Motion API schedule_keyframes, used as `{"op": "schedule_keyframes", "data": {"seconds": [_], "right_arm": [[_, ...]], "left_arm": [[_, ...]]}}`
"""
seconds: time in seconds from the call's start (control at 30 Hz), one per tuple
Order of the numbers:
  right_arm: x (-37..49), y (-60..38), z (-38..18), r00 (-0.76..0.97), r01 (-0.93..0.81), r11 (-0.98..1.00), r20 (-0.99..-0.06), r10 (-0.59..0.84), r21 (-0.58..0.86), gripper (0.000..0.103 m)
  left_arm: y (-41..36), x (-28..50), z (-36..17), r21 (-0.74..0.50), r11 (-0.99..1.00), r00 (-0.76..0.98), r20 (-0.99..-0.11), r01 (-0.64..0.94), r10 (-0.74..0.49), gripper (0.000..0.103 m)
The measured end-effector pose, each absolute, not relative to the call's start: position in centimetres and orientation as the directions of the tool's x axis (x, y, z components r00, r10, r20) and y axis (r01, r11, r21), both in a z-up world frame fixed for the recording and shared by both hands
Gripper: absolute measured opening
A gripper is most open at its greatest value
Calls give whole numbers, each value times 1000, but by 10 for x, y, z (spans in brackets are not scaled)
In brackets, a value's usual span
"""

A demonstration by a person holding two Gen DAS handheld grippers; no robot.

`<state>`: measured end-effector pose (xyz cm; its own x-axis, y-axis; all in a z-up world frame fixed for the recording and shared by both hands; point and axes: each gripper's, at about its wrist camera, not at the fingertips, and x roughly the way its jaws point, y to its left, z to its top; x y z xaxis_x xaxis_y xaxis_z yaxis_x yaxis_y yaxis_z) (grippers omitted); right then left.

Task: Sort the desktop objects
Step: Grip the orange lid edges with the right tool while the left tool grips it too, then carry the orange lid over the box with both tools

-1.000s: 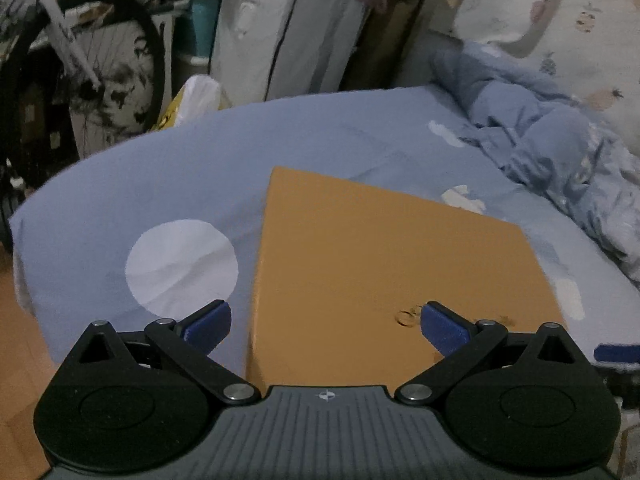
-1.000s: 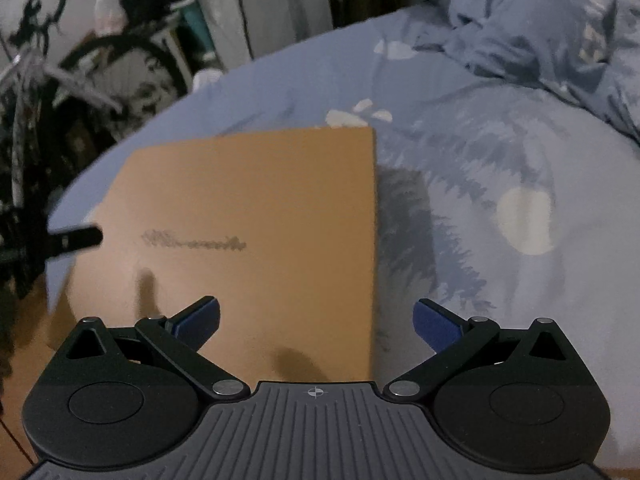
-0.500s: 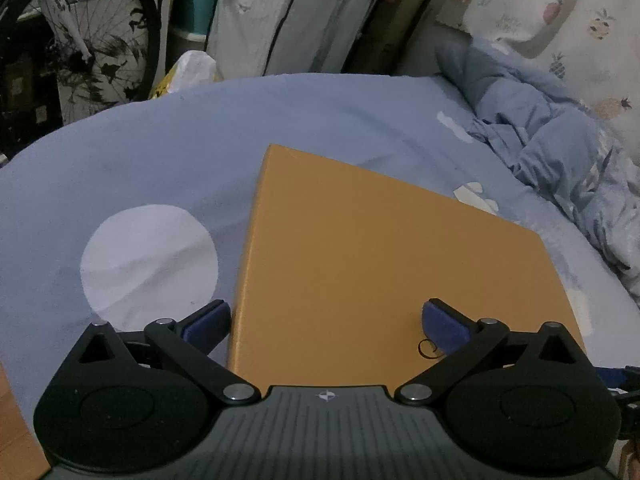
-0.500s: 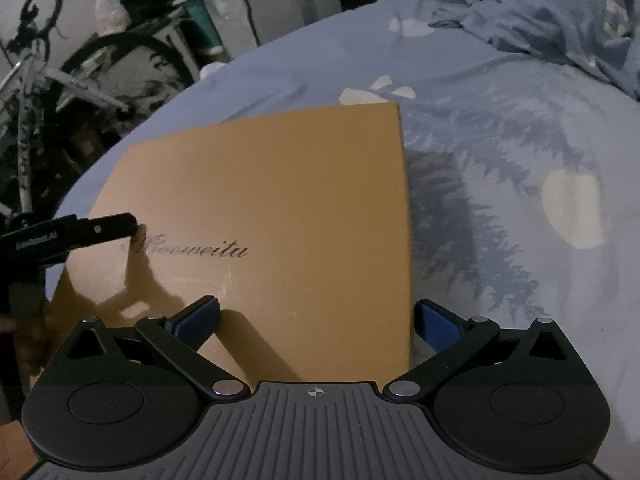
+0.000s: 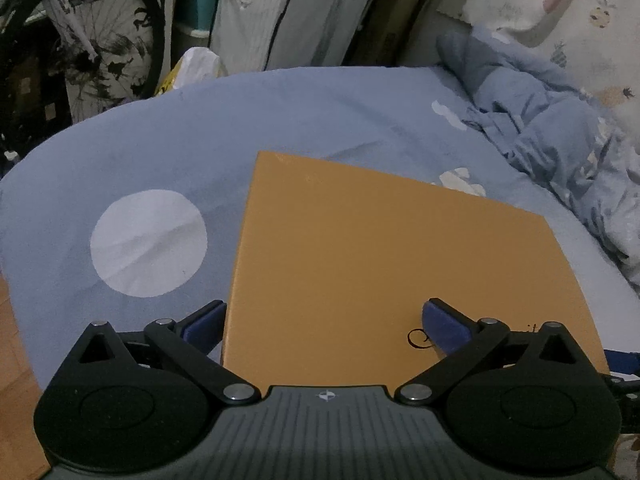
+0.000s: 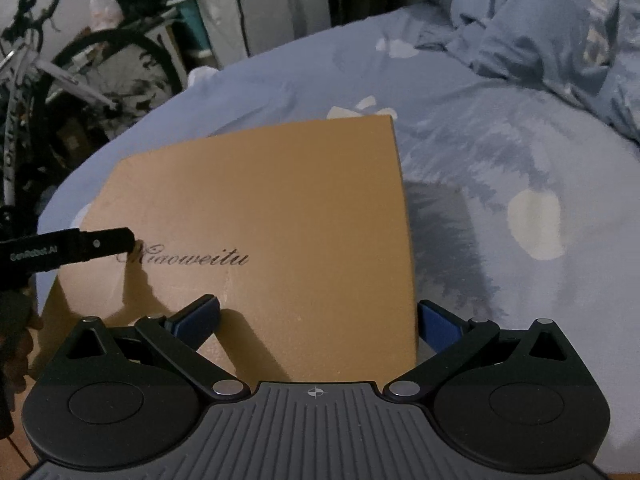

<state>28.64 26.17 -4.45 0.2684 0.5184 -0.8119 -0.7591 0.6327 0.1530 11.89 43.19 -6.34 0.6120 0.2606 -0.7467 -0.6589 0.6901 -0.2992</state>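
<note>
A flat orange-brown box [image 5: 392, 256] with dark script lettering lies on the blue bedsheet; it also shows in the right wrist view [image 6: 264, 232]. My left gripper [image 5: 324, 326] is open, its jaws straddling the box's near left corner, one finger off the left side and one over the lid. My right gripper [image 6: 318, 320] is open, its jaws straddling the box's near right corner. One finger of the left gripper [image 6: 80, 246] shows from the left in the right wrist view, over the lid by the lettering.
The bedsheet [image 5: 280, 112] has a white circle print [image 5: 148, 242]. A crumpled blue duvet [image 5: 560, 148] lies at the right. A bicycle [image 5: 92, 32] and covered items stand beyond the bed. Wooden floor [image 5: 16, 380] shows at the lower left.
Both grippers have moved forward and down onto the box's near corners. The box lettering is now sharp in the right wrist view.
</note>
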Motion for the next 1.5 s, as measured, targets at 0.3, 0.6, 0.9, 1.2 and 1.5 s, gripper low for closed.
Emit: {"op": "schedule_keyframes", "data": {"seconds": [0.3, 0.6, 0.9, 1.2, 1.5], "right_arm": [[271, 216, 7, 318, -737, 661, -791, 523, 141, 103], [241, 146, 63, 379, -687, 709, -753, 538, 161, 103], [210, 72, 126, 435, -623, 758, -722, 538, 190, 103], [175, -16, 175, 519, -566, 799, -666, 536, 203, 103], [149, -111, 178, 565, -485, 846, -659, 496, 221, 103]], "left_arm": [[397, 117, -16, -298, 731, 645, -724, -614, 246, 103], [343, 108, 42, -275, 786, 693, -675, -554, 252, 103], [283, 91, 102, -248, 842, 757, -602, -479, 253, 103], [214, 75, 146, -218, 894, 811, -540, -391, 223, 103], [143, 79, 150, -190, 938, 826, -545, -291, 146, 103]]}}
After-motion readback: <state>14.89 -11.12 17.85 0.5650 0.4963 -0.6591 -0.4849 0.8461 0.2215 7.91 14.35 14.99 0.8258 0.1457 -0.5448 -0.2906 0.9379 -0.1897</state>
